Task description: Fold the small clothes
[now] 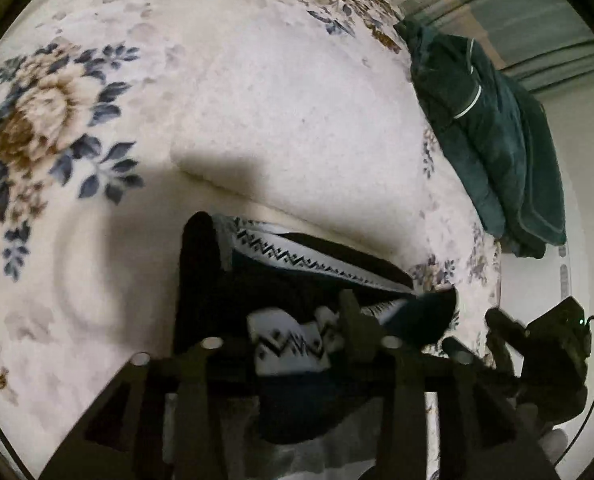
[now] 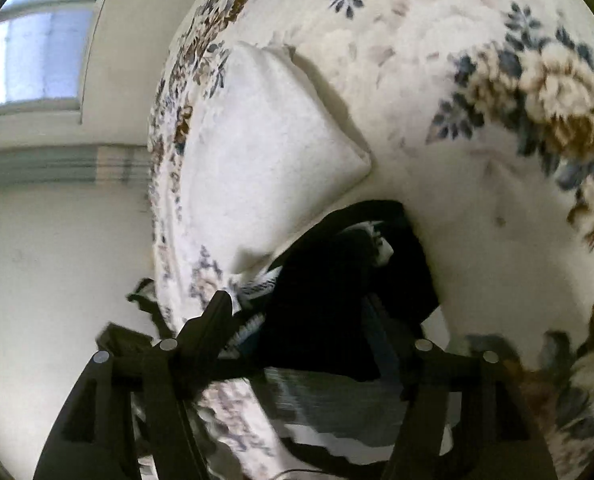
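Note:
A small dark navy garment with white zigzag bands lies bunched on the floral blanket near the bed's edge. My left gripper has its fingers around the garment, with cloth filling the gap between them. The right gripper shows at the lower right of the left wrist view. In the right wrist view the same garment is a dark bundle between my right gripper's fingers, which close on it. How tightly either gripper pinches is hidden by the cloth.
A folded white cloth or pillow lies just beyond the garment, also in the right wrist view. A dark green garment hangs over the bed's far right edge. A wall and window stand past the bed.

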`<state>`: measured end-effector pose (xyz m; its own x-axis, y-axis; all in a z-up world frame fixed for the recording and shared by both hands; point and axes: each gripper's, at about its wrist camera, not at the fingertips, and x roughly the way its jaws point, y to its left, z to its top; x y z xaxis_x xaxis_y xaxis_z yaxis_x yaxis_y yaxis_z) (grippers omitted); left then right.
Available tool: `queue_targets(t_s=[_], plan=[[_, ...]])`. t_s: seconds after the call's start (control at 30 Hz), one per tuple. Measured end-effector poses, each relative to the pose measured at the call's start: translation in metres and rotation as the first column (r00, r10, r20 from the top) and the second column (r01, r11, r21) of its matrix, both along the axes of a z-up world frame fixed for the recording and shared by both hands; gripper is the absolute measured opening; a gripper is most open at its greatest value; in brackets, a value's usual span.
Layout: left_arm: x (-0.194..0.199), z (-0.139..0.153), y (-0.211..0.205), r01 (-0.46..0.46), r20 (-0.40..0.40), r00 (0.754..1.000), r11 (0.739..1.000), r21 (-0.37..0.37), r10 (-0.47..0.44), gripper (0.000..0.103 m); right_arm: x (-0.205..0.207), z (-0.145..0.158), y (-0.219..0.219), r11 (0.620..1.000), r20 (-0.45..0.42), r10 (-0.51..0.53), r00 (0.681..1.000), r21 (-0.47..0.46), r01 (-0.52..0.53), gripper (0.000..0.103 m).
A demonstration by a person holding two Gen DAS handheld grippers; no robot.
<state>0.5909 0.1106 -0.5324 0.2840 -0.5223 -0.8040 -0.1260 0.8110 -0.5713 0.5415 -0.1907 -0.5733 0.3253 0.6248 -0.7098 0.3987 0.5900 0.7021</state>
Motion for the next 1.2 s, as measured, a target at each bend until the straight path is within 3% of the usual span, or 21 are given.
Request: queue_targets(t_s=[0.07, 0.1, 0.17, 0.27, 0.33, 0.4, 0.5, 0.67, 0.9, 0.97, 1.07, 1.13, 1.17, 1.2], plan=[[0.001, -0.002, 0.005, -0.022, 0.004, 1.0, 0.998, -0.058, 0.022, 0.059, -0.002, 0.001, 0.002, 0.998, 0.004, 0.035, 0.999, -0.054, -0.035, 0.079], [0.001, -0.002, 0.009, -0.036, 0.007, 0.999, 0.995, -0.094, 0.037, 0.062, -0.005, 0.003, 0.002, 0.995, 0.009, 0.053, 0.999, -0.083, -0.053, 0.085], [0.0, -0.001, 0.017, -0.067, 0.009, 0.998, 0.989, -0.131, 0.069, 0.062, -0.013, 0.004, 0.004, 0.986, 0.003, 0.1, 0.995, -0.132, -0.098, 0.086], [-0.017, 0.015, 0.033, -0.087, 0.058, 0.994, 0.989, -0.117, 0.094, 0.063, -0.028, 0.004, 0.002, 0.969, -0.022, 0.159, 0.987, -0.187, -0.161, 0.088], [-0.049, 0.029, 0.049, -0.106, 0.102, 0.988, 0.991, -0.075, 0.114, 0.064, -0.04, 0.003, -0.004, 0.962, -0.039, 0.188, 0.981, -0.193, -0.192, 0.103], [-0.08, 0.032, 0.063, -0.14, 0.106, 0.984, 0.988, -0.058, 0.146, 0.068, -0.046, -0.002, -0.013, 0.963, -0.051, 0.199, 0.979, -0.177, -0.205, 0.103], [-0.144, 0.021, 0.084, -0.228, 0.051, 0.972, 0.973, -0.043, 0.23, 0.07, -0.047, -0.018, -0.026, 0.957, -0.088, 0.233, 0.969, -0.155, -0.244, 0.103], [-0.229, -0.025, 0.082, -0.345, -0.115, 0.937, 0.926, -0.154, 0.33, 0.07, -0.012, -0.065, -0.027, 0.934, -0.117, 0.349, 0.93, -0.037, -0.356, 0.103], [-0.237, -0.077, 0.027, -0.387, -0.16, 0.921, 0.88, -0.276, 0.355, 0.07, 0.043, -0.136, 0.006, 0.843, -0.123, 0.527, 0.841, 0.2, -0.499, 0.103], [-0.227, -0.088, 0.02, -0.417, -0.149, 0.909, 0.857, -0.302, 0.39, 0.07, 0.05, -0.146, 0.014, 0.829, -0.121, 0.548, 0.827, 0.211, -0.518, 0.103], [-0.213, -0.092, 0.024, -0.49, -0.118, 0.869, 0.799, -0.349, 0.481, 0.07, 0.056, -0.154, 0.023, 0.81, -0.117, 0.571, 0.812, 0.237, -0.536, 0.103], [-0.208, -0.088, 0.028, -0.529, -0.101, 0.84, 0.766, -0.364, 0.532, 0.065, 0.055, -0.157, 0.022, 0.808, -0.102, 0.566, 0.818, 0.266, -0.526, 0.103], [-0.206, -0.085, 0.029, -0.538, -0.091, 0.833, 0.759, -0.366, 0.546, 0.042, 0.054, -0.157, 0.021, 0.81, -0.094, 0.559, 0.824, 0.274, -0.519, 0.096], [-0.203, -0.079, 0.033, -0.535, -0.073, 0.832, 0.759, -0.372, 0.55, 0.03, 0.052, -0.157, 0.019, 0.815, -0.089, 0.552, 0.829, 0.267, -0.514, 0.081]])
